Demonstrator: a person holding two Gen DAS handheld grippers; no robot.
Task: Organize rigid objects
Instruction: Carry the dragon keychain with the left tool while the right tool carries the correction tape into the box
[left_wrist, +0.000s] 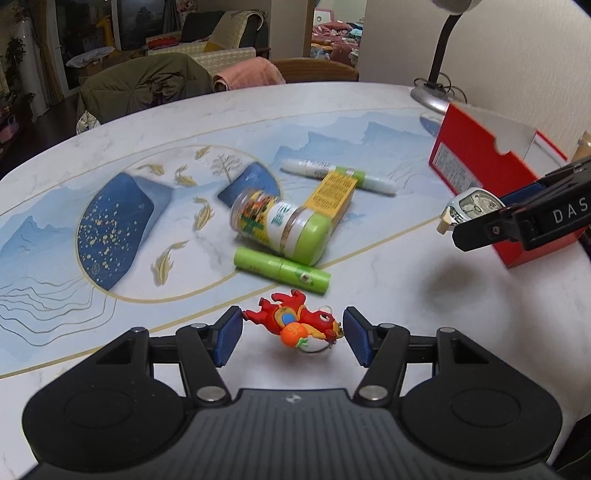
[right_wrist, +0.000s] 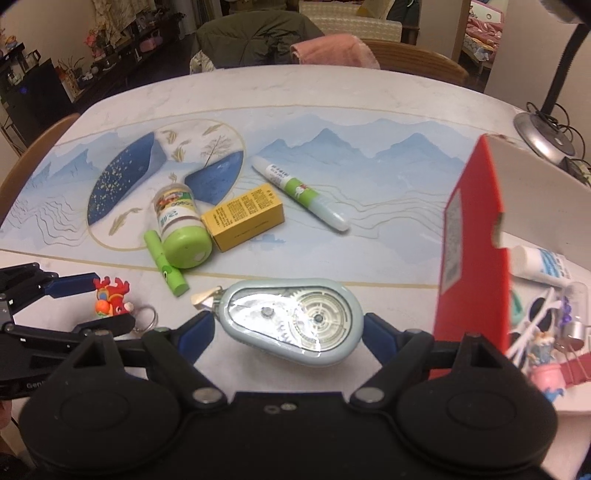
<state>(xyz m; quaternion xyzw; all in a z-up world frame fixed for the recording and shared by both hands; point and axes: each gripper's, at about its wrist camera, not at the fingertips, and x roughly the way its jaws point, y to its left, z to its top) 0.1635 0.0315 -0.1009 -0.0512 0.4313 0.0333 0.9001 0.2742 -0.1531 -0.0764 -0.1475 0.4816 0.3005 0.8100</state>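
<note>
A red toy keychain holding an orange ball sits between the blue pads of my left gripper, which is shut on it just above the table; its key ring hangs below. The right wrist view shows the same toy in the left gripper. My right gripper is shut on a grey-blue correction tape dispenser, gripped by its two ends. From the left wrist view, that dispenser hangs above the table beside the red box, casting a shadow below.
A green-capped bottle, yellow carton, green tube and white-green tube lie mid-table. The open red box at right holds several small items. A lamp base stands behind it. Chairs line the far edge.
</note>
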